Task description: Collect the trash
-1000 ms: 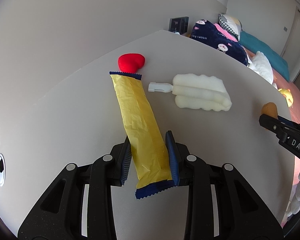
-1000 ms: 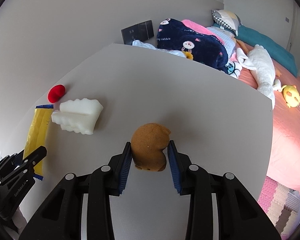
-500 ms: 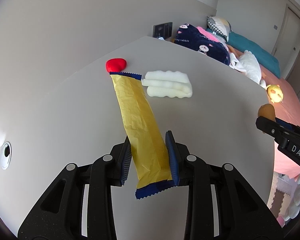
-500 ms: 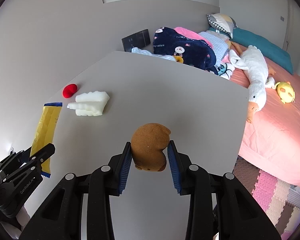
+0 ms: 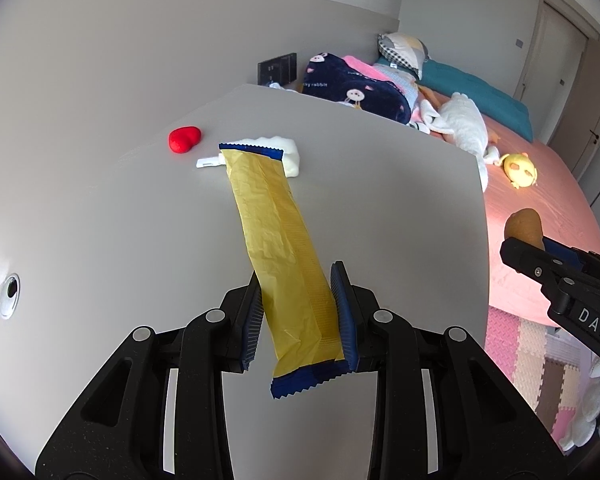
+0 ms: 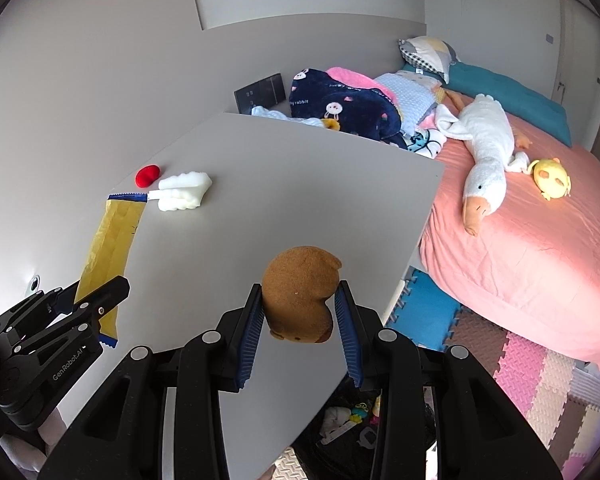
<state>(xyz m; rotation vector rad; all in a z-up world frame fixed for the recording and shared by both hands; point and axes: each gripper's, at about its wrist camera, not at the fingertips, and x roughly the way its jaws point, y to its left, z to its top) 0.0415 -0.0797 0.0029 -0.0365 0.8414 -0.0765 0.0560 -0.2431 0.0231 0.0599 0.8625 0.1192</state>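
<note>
Slippage is my worry: my left tool pinches the yellow wrapper near its tail, so it could slide out; my right tool squeezes the brown plush. Both now hang higher above the tabletop than a second ago.

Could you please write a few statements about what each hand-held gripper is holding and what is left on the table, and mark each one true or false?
1. The left hand-held gripper is shut on the yellow wrapper. True.
2. The right hand-held gripper is open, holding nothing. False: it is shut on the brown plush toy.
3. The red heart lies on the table. True.
4. The white sponge brush is on the bed. False: it lies on the table beside the red heart.
</note>
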